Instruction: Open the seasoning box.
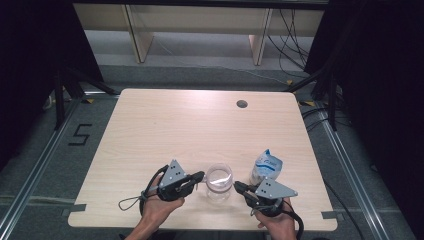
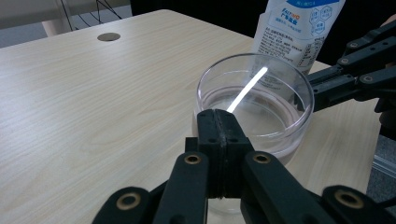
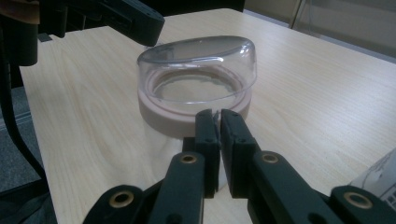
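both closed, holding nothing: left gripper [image 1: 200,176] and right gripper [image 1: 238,187] flanking clear cup [image 1: 219,180] near tabletop's [image 1: 165,125] front edge.

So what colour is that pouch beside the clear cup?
White with blue print; the pouch shows best in the left gripper view.

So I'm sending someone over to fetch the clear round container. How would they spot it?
On the light wooden table, look near the front edge, between the two black grippers. The clear round container stands there, left of the upright white and blue pouch; it alone is see-through.
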Demonstrator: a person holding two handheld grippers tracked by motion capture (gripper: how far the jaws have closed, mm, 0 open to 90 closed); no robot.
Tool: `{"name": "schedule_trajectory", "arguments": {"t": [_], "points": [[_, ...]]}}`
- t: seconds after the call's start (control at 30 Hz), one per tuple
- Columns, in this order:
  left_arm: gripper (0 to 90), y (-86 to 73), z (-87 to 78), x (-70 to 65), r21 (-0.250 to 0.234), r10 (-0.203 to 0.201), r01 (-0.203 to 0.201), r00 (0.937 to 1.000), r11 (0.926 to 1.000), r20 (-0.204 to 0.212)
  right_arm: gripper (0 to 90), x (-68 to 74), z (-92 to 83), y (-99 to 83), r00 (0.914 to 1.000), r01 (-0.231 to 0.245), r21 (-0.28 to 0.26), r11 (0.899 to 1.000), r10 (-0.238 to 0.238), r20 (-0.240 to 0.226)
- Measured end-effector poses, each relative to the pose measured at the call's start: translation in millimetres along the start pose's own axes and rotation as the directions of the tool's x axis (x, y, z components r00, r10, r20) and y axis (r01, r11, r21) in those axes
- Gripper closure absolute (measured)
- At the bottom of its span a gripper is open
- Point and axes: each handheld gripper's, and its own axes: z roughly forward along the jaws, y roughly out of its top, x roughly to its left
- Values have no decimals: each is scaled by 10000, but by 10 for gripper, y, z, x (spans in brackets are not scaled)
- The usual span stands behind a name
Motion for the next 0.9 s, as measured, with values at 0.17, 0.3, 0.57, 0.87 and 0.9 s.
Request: {"name": "schedule_trajectory", "arguments": {"t": [0.17,0.3,0.57,0.87,0.9], "points": [[892,-4,-4,6,10,-52,52,10000,10000,10,862,0,15,10,9999,-150,92,9998,150,-43],[892,-10,-6,15,-20,-185,185,9998,9998,29,863,1,30,0,9998,-187,258,9995,190,-106],[891,-20,0,17,-136,-325,325,9994,9994,71,863,-6,55,25,9998,178,64,9998,-178,-113],[874,-30,-9,33,-153,-402,405,9991,9991,163,860,23,44,92,9999,62,1,10000,-62,-154],[858,-39,-6,38,-252,-615,622,9977,9977,282,860,30,49,95,9999,-8,-41,10000,8,-138]]}}
